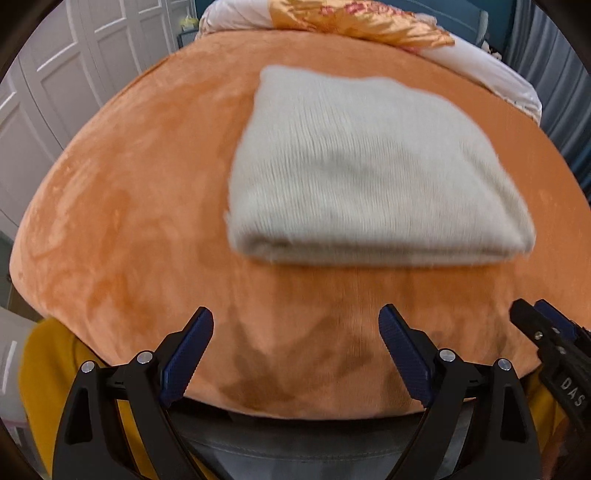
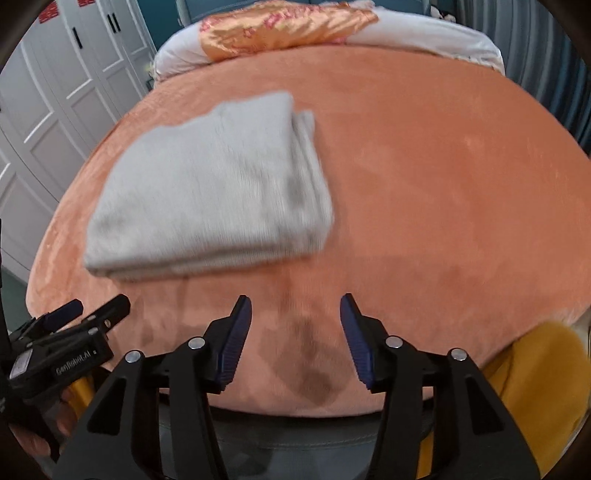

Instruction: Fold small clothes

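Cloth (image 1: 369,170), soft, light and probably limp, is lying folded on the bed (image 1: 129,221) while both the left gripper (image 1: 295,332) and right gripper (image 2: 295,321) are hovering released and empty, likeliest to grasp its near folded edge.

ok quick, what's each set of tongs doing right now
left tongs: open, holding nothing
right tongs: open, holding nothing

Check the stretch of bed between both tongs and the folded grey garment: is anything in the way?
Nothing visible. Only bare orange bedspread lies between the open, empty left tongs and the folded grey garment, and likewise ahead of the open right tongs. The pillows sit far behind it.
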Demonstrator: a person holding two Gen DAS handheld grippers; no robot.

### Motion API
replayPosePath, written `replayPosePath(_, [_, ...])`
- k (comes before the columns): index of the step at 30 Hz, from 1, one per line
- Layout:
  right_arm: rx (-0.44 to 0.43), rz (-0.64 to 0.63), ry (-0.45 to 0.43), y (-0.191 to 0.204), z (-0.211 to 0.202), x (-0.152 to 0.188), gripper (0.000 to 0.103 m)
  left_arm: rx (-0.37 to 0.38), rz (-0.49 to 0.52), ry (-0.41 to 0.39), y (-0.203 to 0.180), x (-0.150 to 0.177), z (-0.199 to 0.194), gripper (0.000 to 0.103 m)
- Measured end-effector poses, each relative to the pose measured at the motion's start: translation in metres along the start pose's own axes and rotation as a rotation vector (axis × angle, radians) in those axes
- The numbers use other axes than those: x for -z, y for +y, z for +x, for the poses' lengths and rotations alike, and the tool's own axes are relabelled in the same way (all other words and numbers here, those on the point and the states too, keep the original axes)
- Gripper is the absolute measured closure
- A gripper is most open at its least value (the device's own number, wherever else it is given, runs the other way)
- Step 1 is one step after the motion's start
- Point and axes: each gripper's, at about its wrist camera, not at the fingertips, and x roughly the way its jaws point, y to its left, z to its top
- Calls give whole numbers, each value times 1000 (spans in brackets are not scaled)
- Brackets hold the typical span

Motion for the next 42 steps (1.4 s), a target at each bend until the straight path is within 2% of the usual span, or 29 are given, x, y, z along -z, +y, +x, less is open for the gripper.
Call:
replayPosePath(6, [16,-19,35,8,21,17,50,-21,19,39,-5,16,20,14])
replayPosePath(12, [42,-89,-3,20,30,25,35,-42,42,-28,-9,27,23,8])
replayPosePath(19, [53,-93,-70,19,32,38,29,-39,30,-123,-4,38,26,5])
replayPosePath(24, [71,-91,-98,21,34,46,22,-51,22,-159,-6,44,26,5])
replayPosePath(42, [74,-86,-95,21,33,47,21,-53,20,-159,-7,44,24,5])
